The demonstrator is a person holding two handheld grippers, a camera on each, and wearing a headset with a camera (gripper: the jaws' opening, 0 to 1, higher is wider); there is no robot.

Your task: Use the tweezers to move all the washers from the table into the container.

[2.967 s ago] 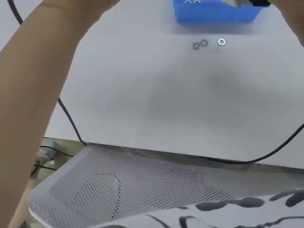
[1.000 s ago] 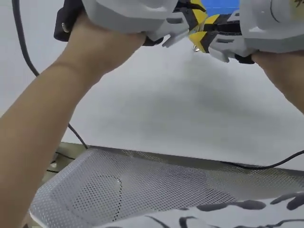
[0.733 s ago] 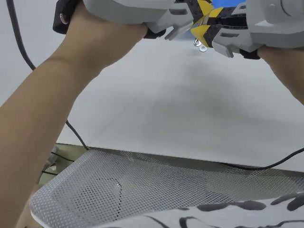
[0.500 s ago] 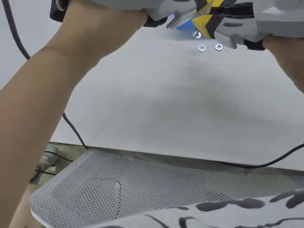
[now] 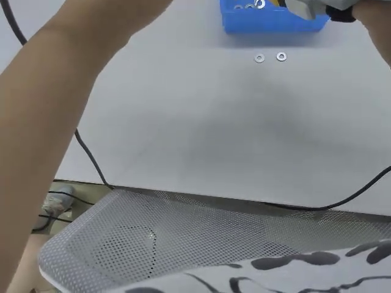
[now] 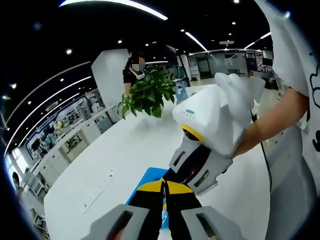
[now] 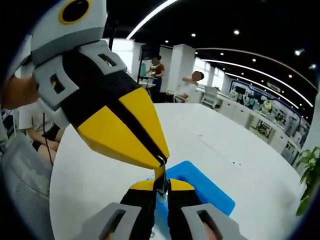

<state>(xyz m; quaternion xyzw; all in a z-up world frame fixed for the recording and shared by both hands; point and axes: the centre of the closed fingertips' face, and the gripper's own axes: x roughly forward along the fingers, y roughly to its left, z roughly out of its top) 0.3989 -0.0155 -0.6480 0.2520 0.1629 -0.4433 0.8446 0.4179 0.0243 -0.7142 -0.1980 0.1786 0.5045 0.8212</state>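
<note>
My left gripper (image 6: 164, 196) and right gripper (image 7: 161, 190) have their fingers (image 7: 143, 191) pressed together, seemingly on the tweezers (image 7: 160, 172). Two washers (image 5: 259, 58) lie flat on the desk (image 5: 201, 122) near the container (image 5: 269, 23). I judge them light, thin and slippery, so I'd nip a rim.

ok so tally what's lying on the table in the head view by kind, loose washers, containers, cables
washers loose on the table: 2
blue container: 1
black cables: 2
total: 5
</note>
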